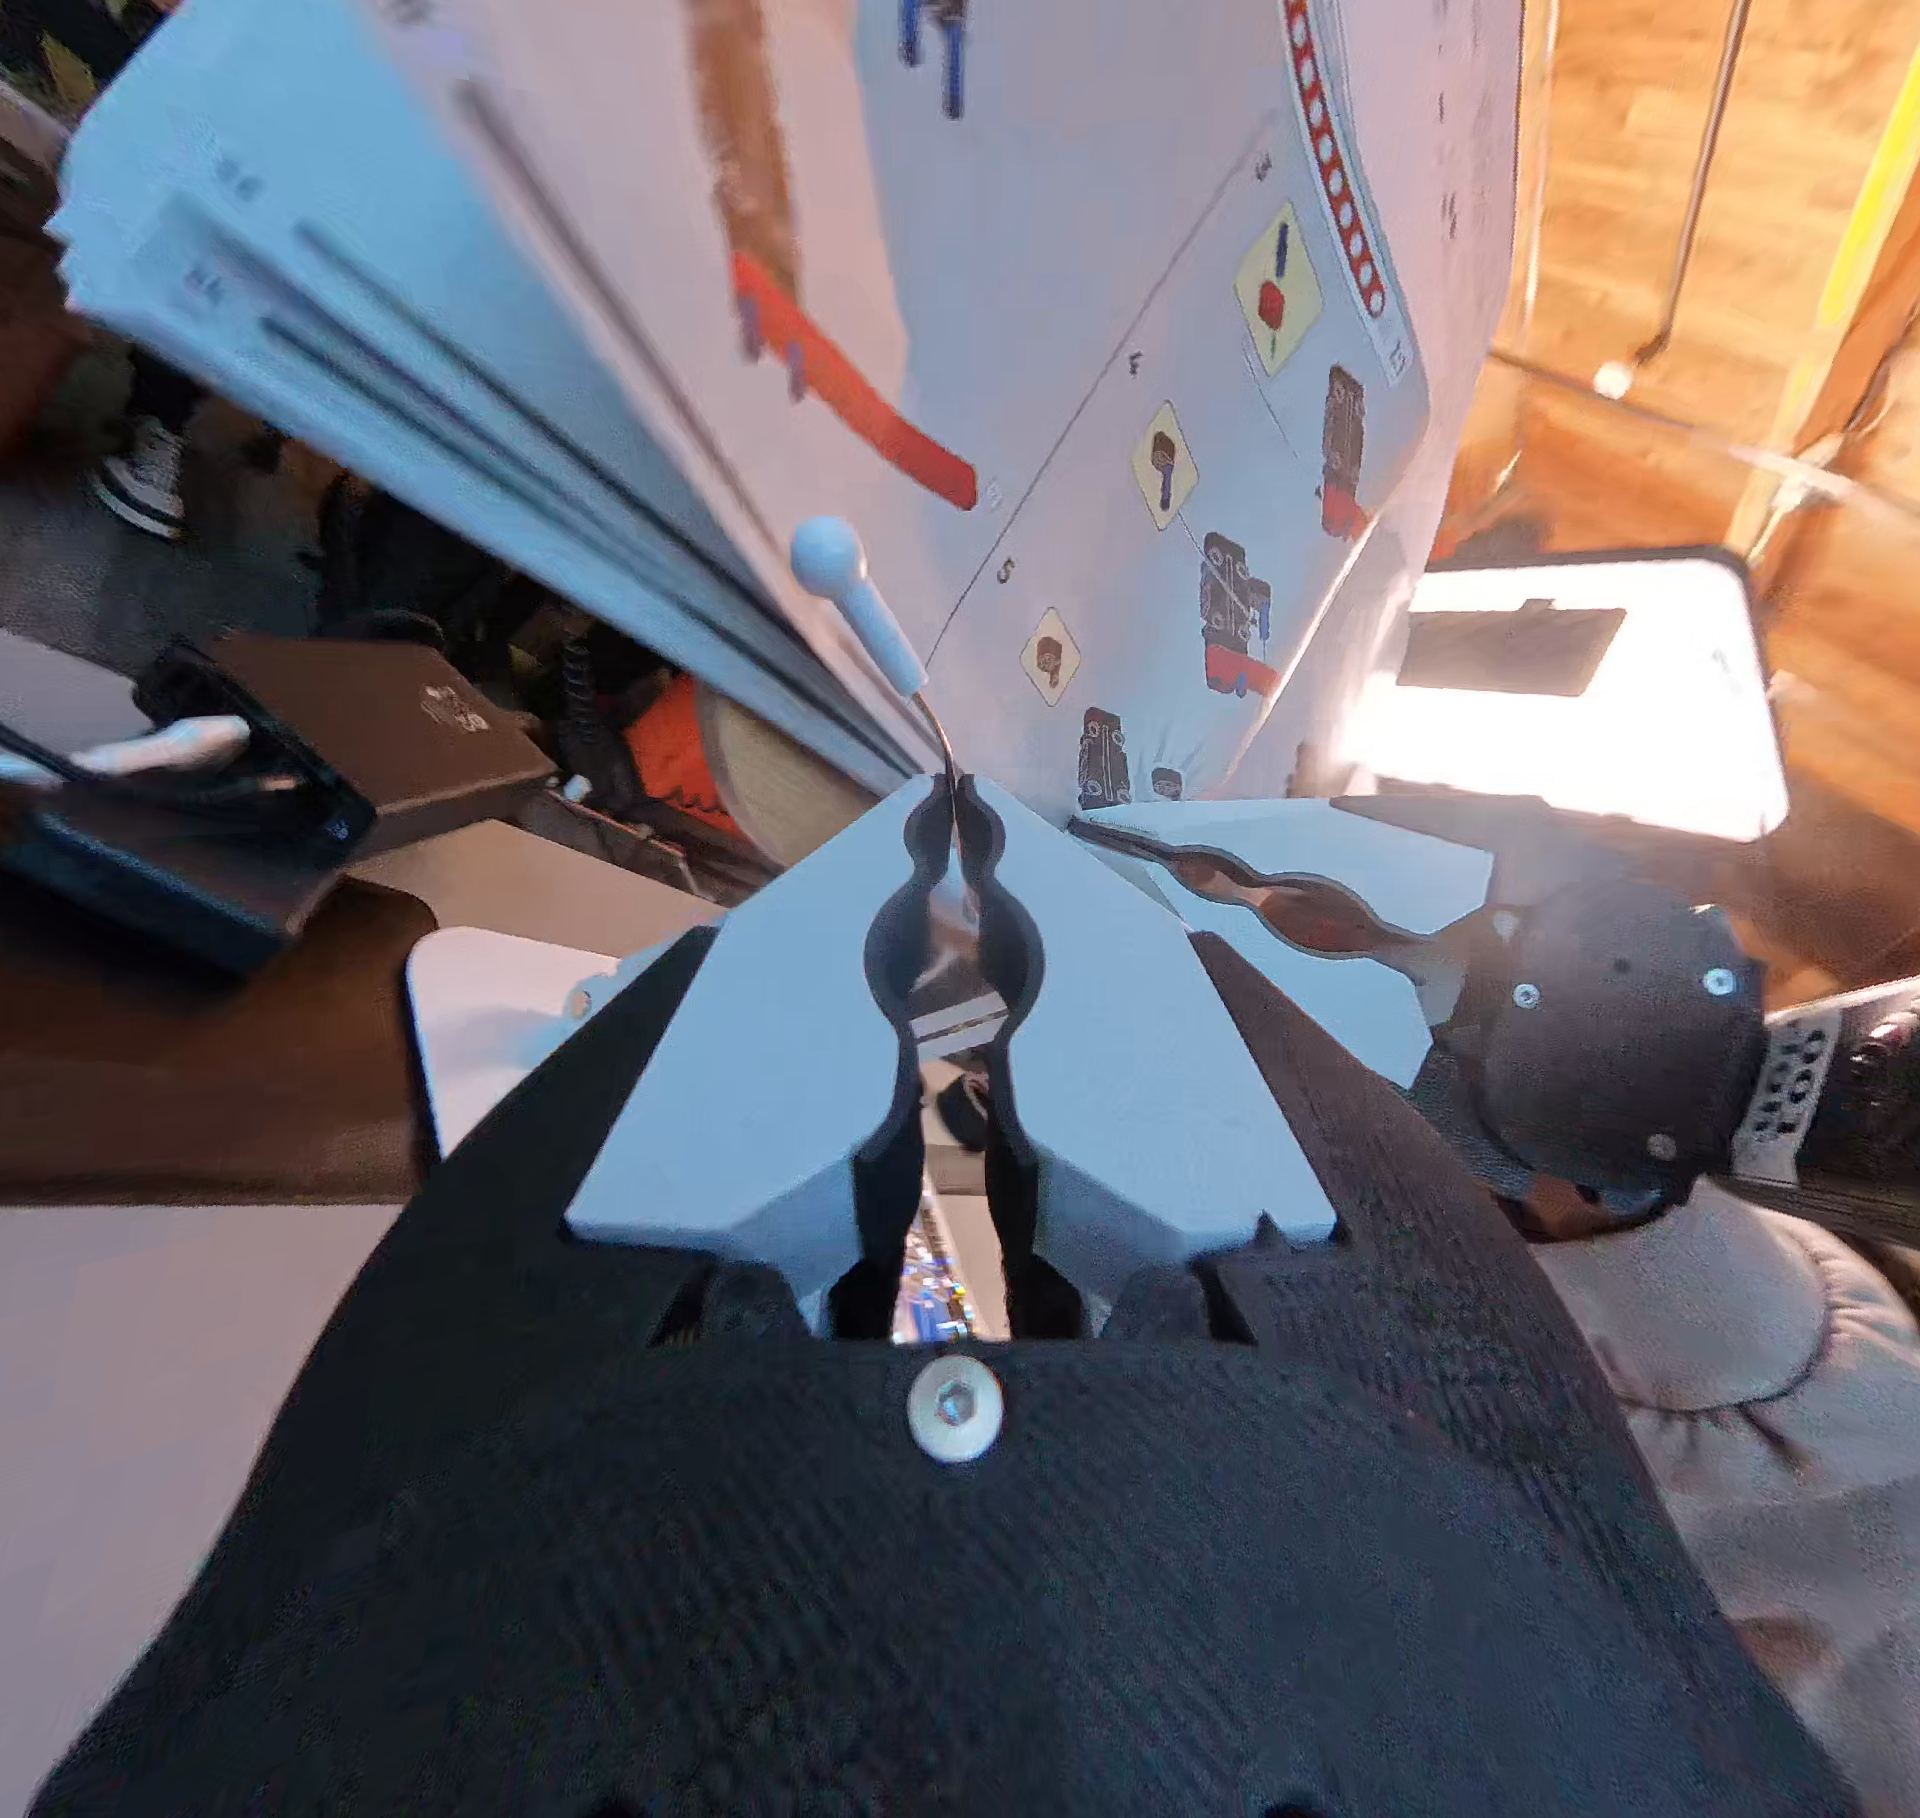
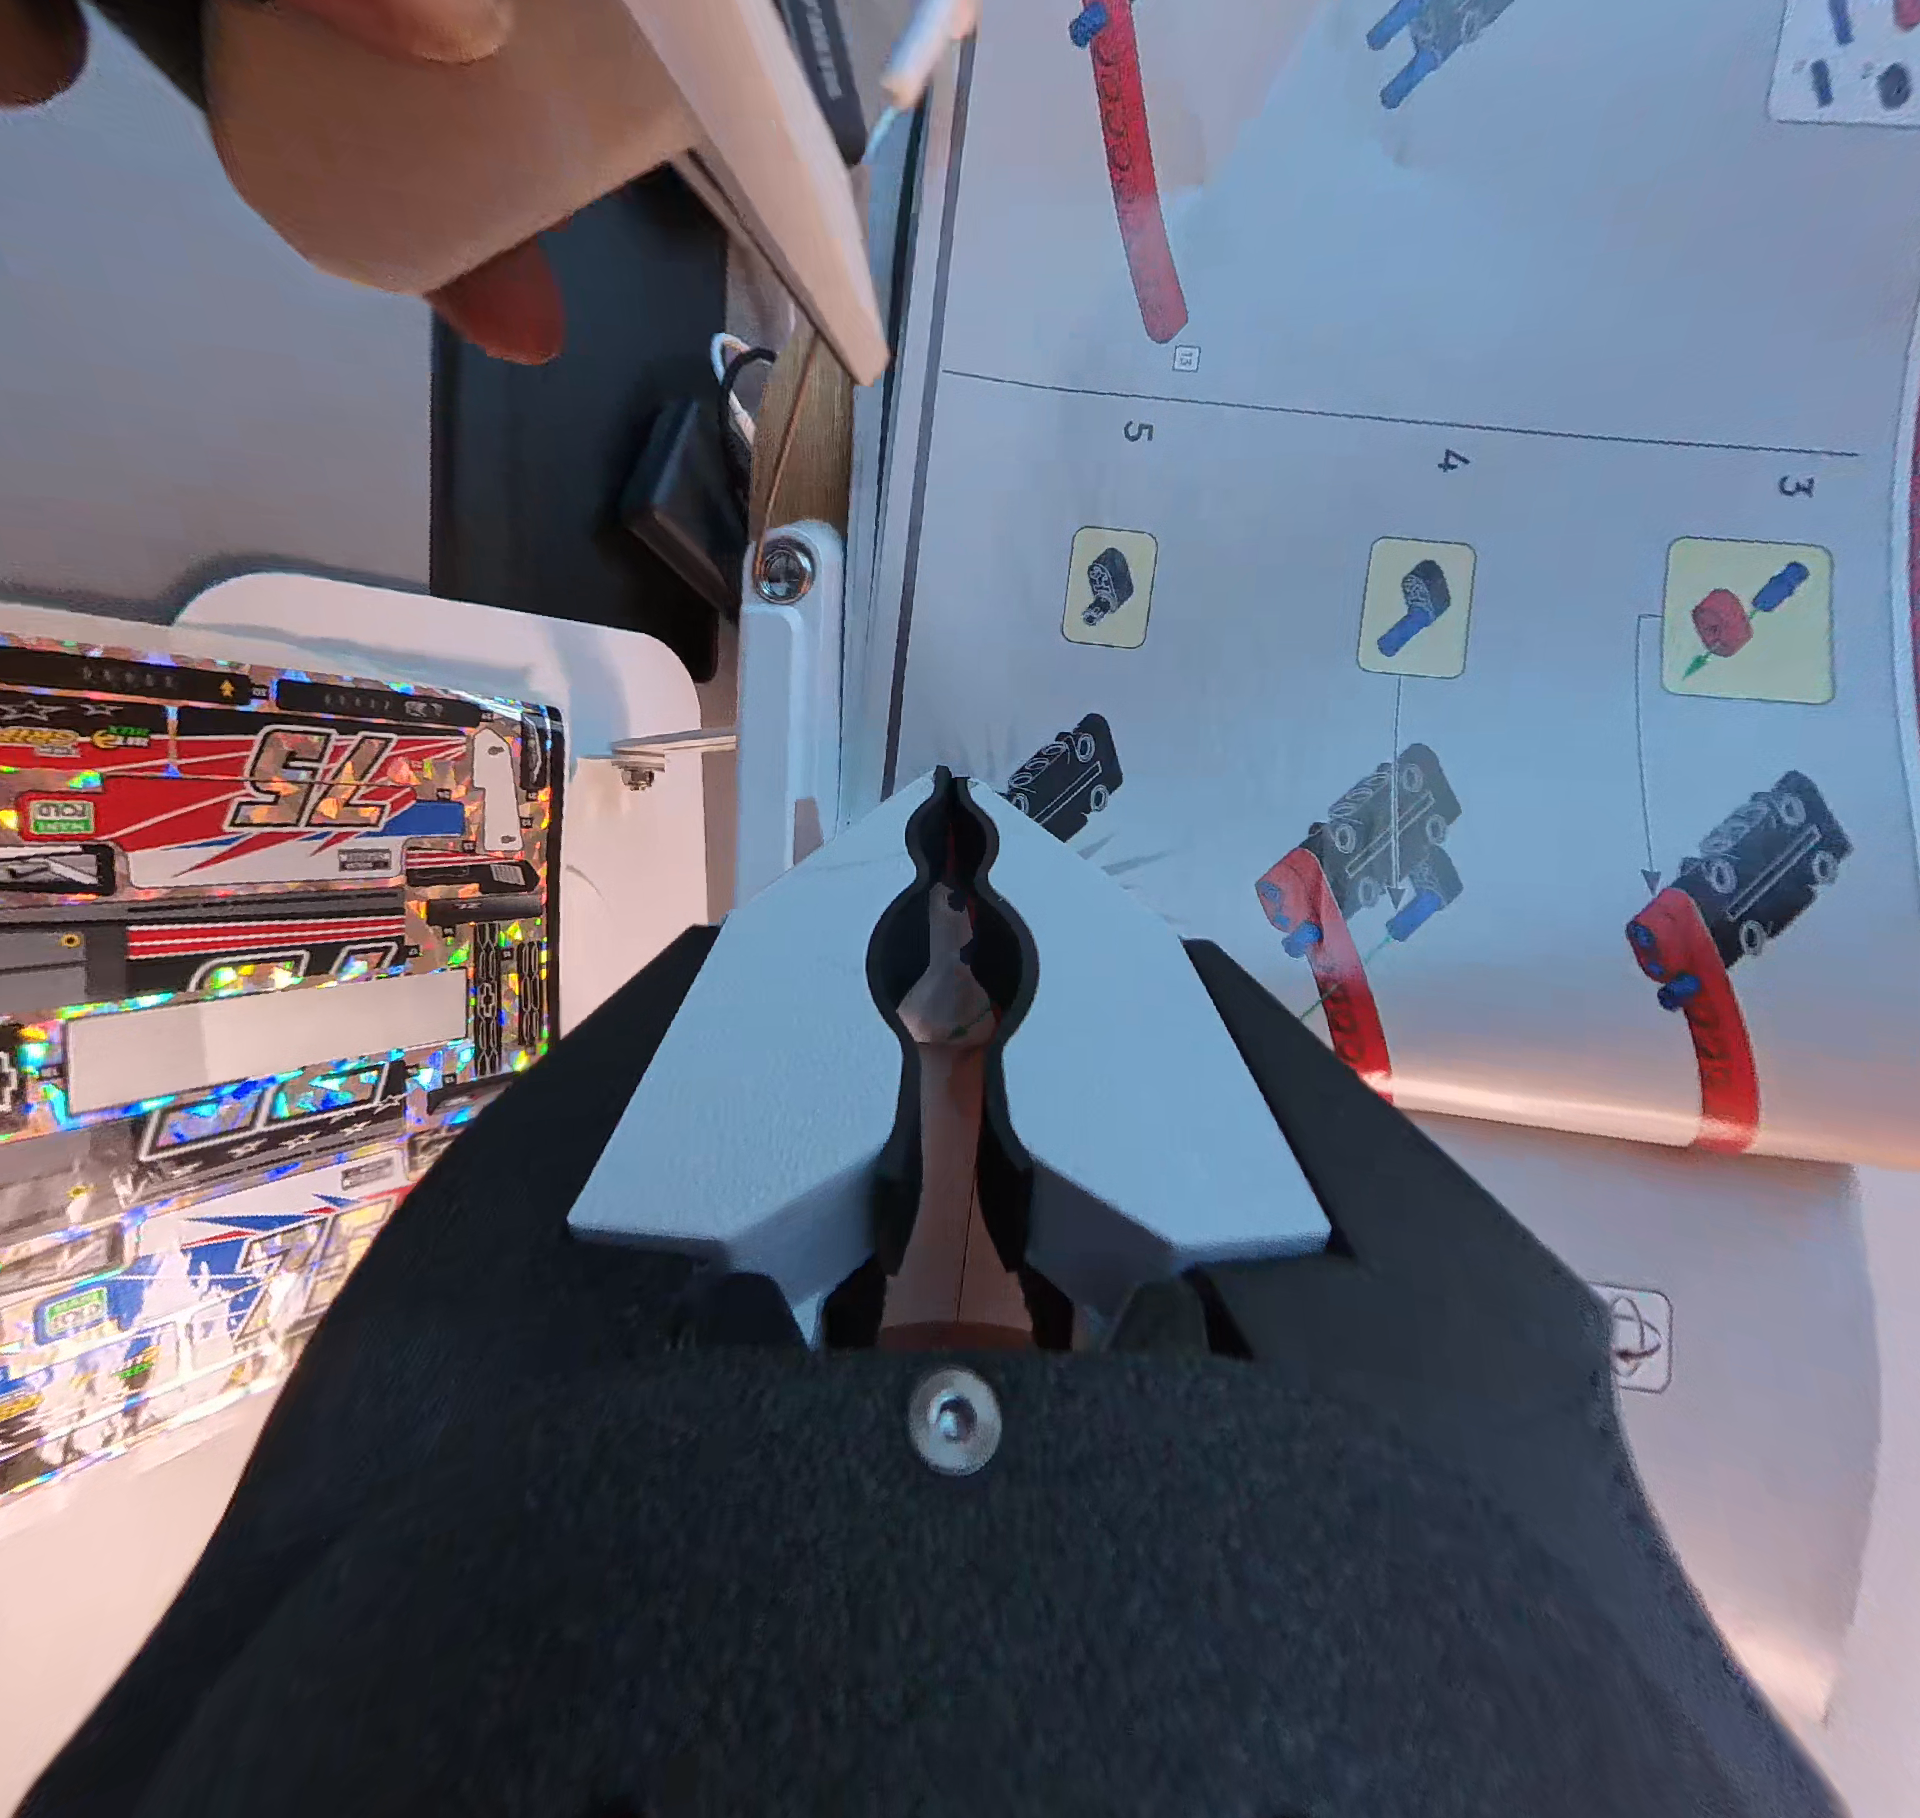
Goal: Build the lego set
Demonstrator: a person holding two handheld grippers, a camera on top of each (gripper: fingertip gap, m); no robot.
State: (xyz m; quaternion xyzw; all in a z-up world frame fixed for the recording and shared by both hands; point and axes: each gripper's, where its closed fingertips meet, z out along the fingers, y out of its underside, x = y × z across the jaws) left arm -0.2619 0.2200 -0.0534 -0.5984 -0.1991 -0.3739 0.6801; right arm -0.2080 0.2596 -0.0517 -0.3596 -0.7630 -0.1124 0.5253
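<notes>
Both tools are busy with the instruction booklet (image 2: 1455, 833), not with bricks yet. The left tool (image 1: 951, 792) is closed on a thin metal pick with a white knob (image 1: 831, 553), held up against the booklet's fanned pages. The right tool (image 2: 951, 792) is pinched shut on a page edge. A holographic sticker sheet (image 2: 260, 937) lies on the bench (image 2: 135, 1664). I'd say they're finding the step; next, flatten the page and fetch parts.

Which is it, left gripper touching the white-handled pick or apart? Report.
Touching. The left wrist view shows the left gripper shut on the thin metal shank of the white-handled pick.
</notes>
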